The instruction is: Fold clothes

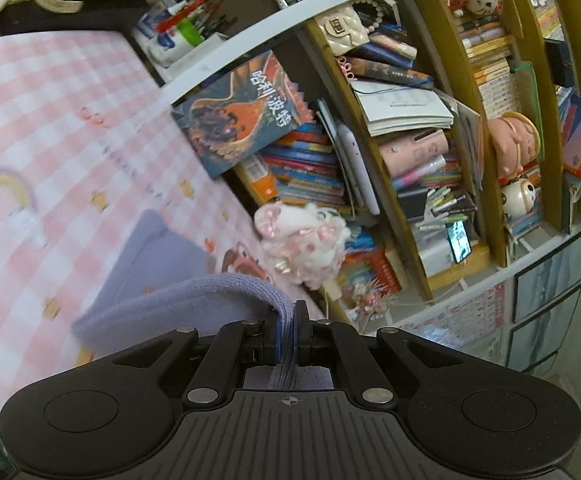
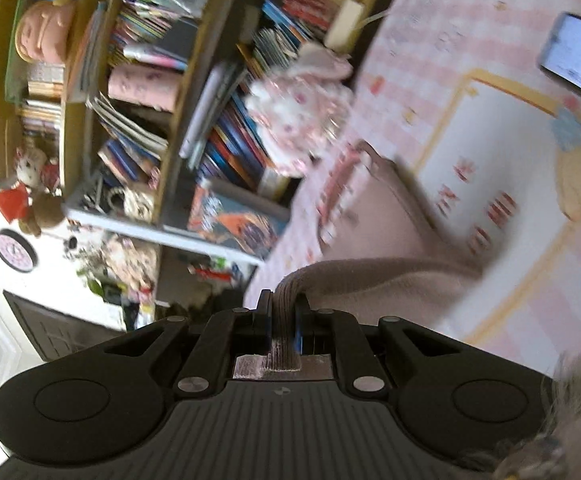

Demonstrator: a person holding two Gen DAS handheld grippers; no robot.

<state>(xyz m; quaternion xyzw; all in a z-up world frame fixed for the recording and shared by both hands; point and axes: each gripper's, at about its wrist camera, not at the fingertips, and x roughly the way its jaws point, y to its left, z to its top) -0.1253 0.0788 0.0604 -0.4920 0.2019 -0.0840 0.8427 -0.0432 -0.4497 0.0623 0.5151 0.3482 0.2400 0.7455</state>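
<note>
each claw [image 1: 286, 322] [image 2: 282, 312] is matte black, ribbed on top, with silver rivets and blue pads.

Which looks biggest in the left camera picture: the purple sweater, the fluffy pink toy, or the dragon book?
1. Purple sweater. It fills the most picture, but the left gripper holds it close to the camera, which makes it look bigger.
2 and 3. Dragon book and fluffy pink toy look nearly alike, so I won't rank them.
</note>
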